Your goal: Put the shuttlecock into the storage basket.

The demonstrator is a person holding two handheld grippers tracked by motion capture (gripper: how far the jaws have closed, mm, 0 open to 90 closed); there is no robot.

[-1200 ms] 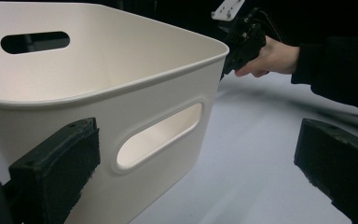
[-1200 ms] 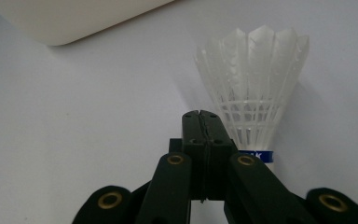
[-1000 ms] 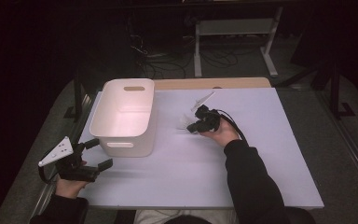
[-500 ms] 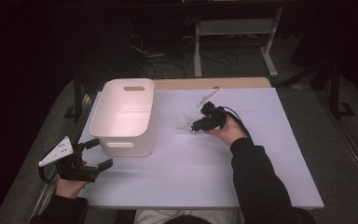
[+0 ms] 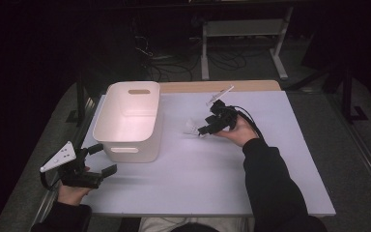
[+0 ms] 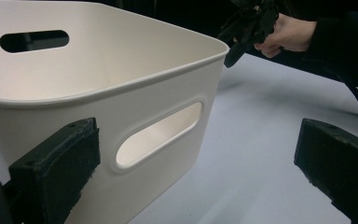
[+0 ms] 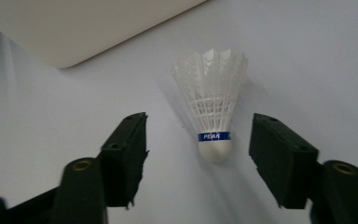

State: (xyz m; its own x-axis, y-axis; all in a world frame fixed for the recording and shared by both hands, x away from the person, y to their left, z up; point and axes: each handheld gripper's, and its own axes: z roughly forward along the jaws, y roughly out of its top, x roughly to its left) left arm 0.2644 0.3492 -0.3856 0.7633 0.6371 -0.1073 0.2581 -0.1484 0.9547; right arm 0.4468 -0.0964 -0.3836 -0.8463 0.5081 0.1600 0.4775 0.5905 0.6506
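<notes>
The shuttlecock [image 7: 213, 112] bears a blue band (reading "PEAK").

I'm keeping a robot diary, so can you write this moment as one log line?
right gripper: jaws just opening, astride shuttlecock, not pressing | shuttlecock: on table | left gripper: open beside bin

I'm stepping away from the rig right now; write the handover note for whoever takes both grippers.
Right gripper: jaws have just been opening; they stand either side of the shuttlecock without pressing on it.
Left gripper: open, holding nothing, at the near left corner beside the white bin.
Shuttlecock: lies on the white table, right of the bin, cork end toward the right gripper, blue band readable.
Done: nothing lies in the part of the bin that shows.
Left, probably: close on the shuttlecock, carry it over the bin, drop it in.
</notes>
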